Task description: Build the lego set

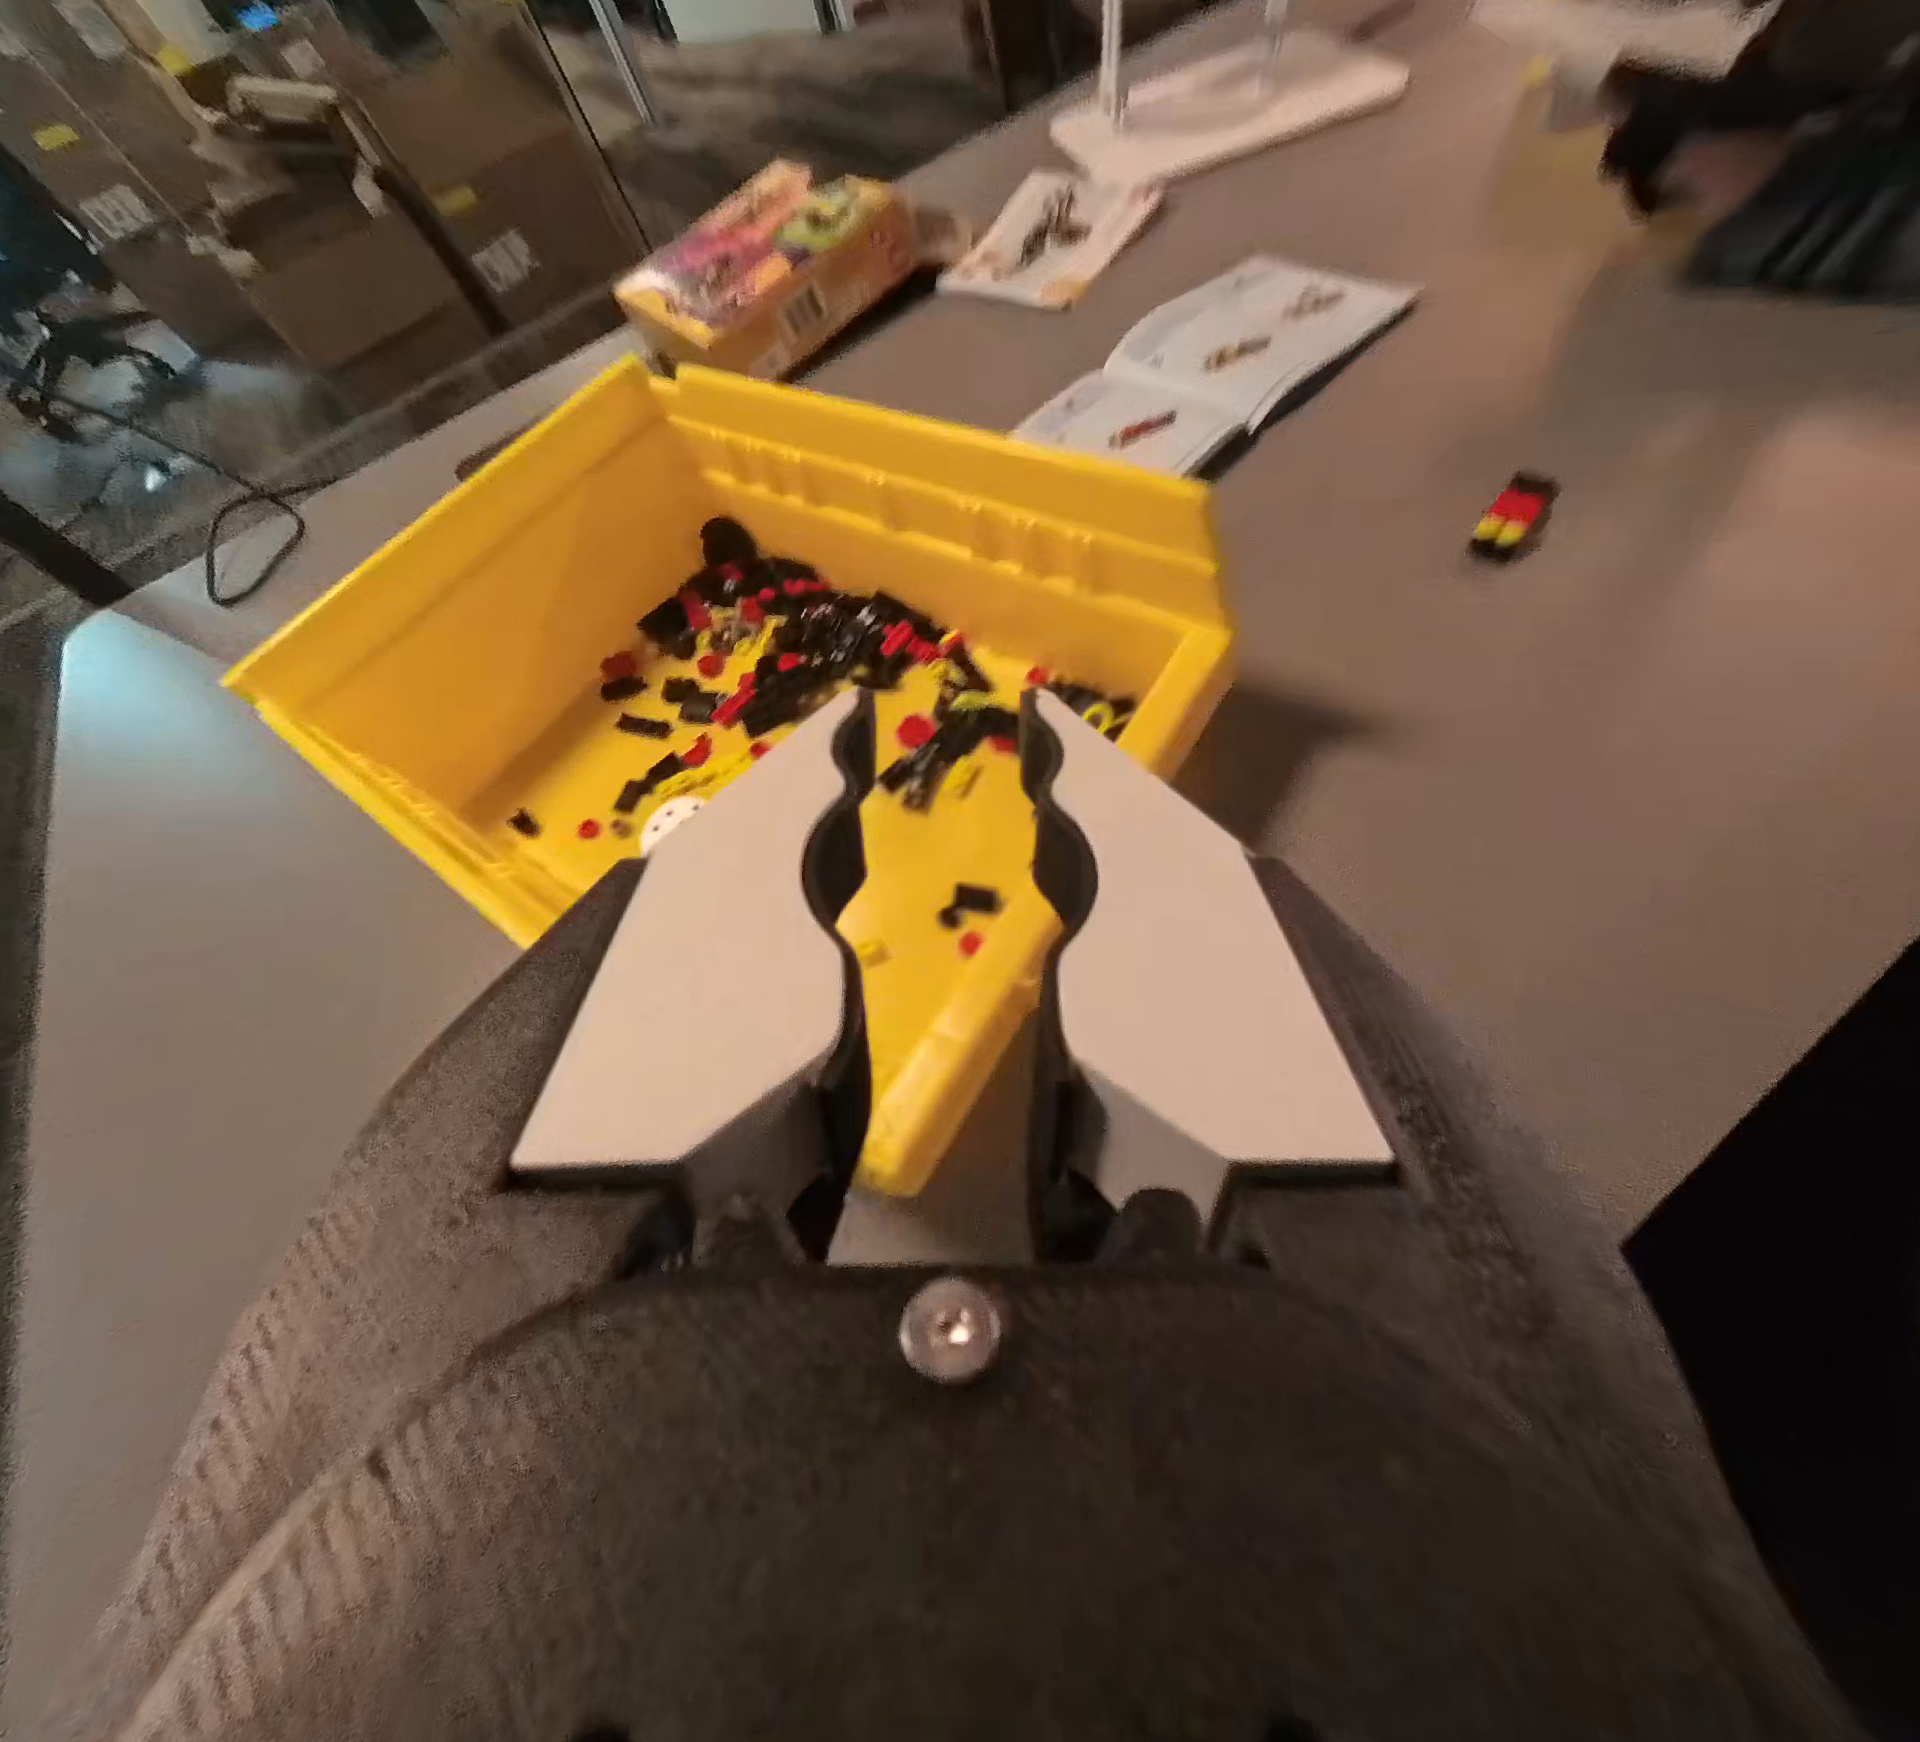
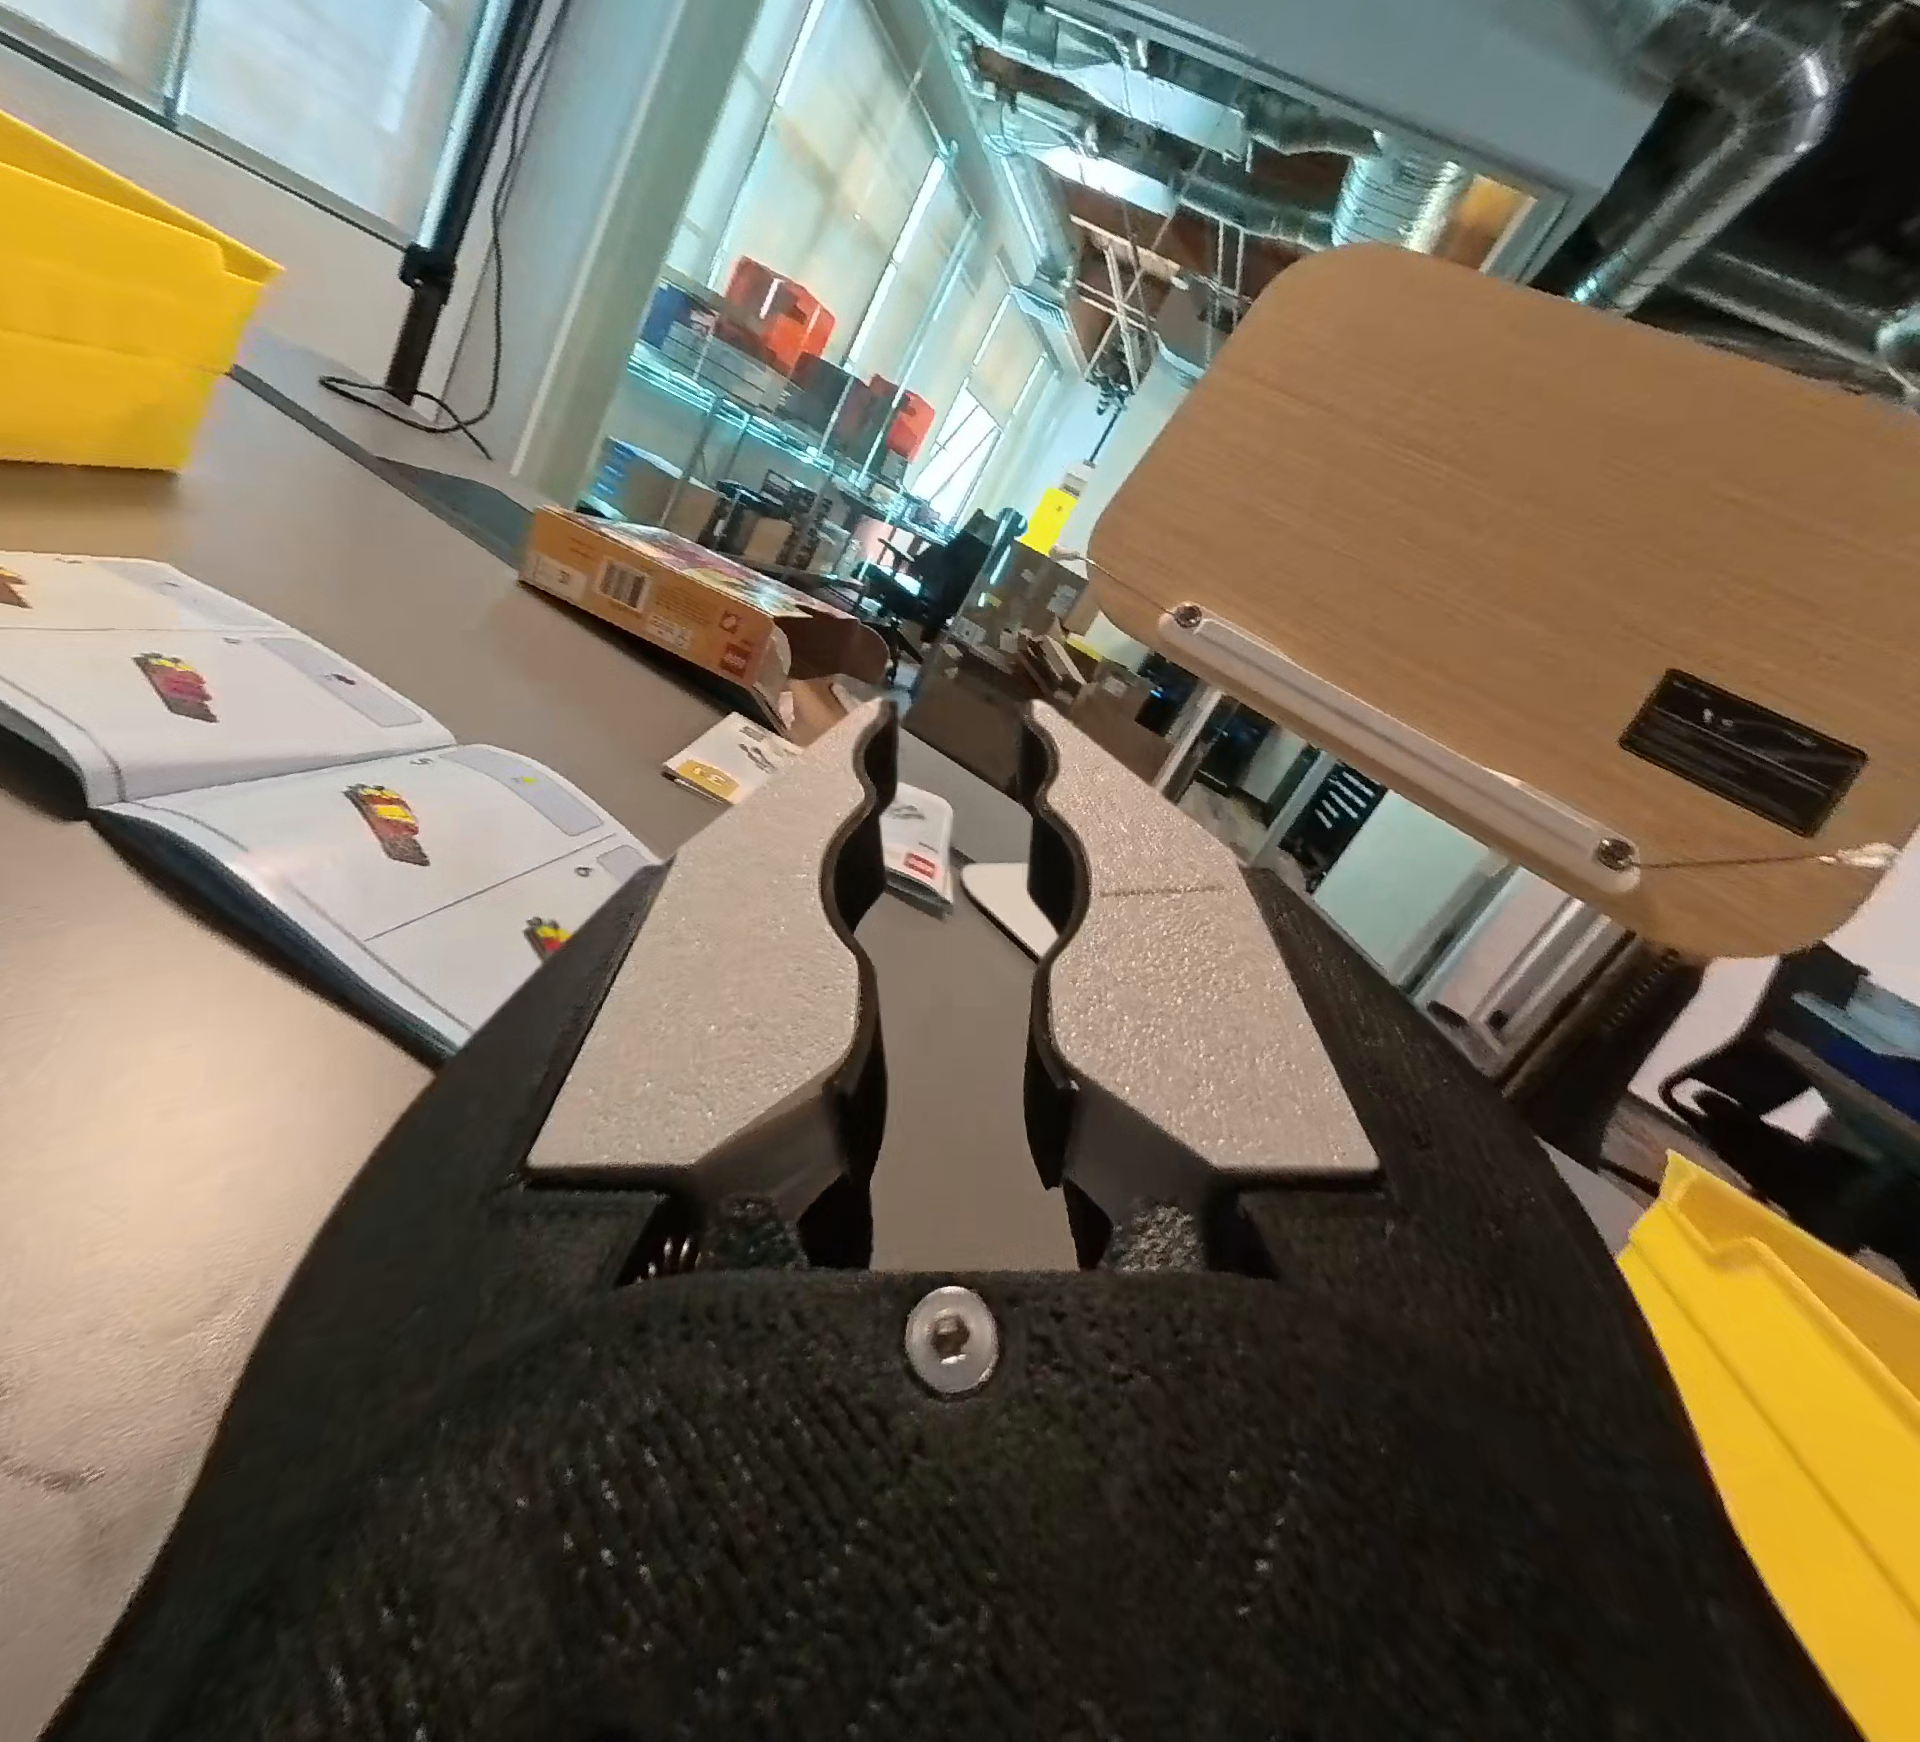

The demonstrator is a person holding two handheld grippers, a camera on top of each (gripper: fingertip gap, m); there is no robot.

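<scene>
1. Left wrist view looks down over the left gripper, which hangs above the near end of the yellow bin; its jaws stand apart with nothing between them.
2. Loose lego pieces, mostly black with some red and a few yellow, lie heaped on the bin floor. The frame is blurred, so single shapes are hard to tell.
3. A small partly built model, black, red and yellow, sits alone on the grey table, well apart from the bin.
4. Right wrist view shows the right gripper low over the table, jaws likewise parted and empty, aimed past the open instruction booklet toward the set's box.
5. Judged from this, the build is at an early stage and the step in hand is fetching the next piece from the bin.
6. The next move calls for lowering the left gripper onto one wanted piece, separating it from the heap, and closing on it squarely; the right gripper would then need to steady the model.
7. Writing: the box carries a barcode and a small red logo patch, and a black label plate sits on a wooden panel; the booklet pages show printed step pictures of the model. None of the text is given here.
</scene>
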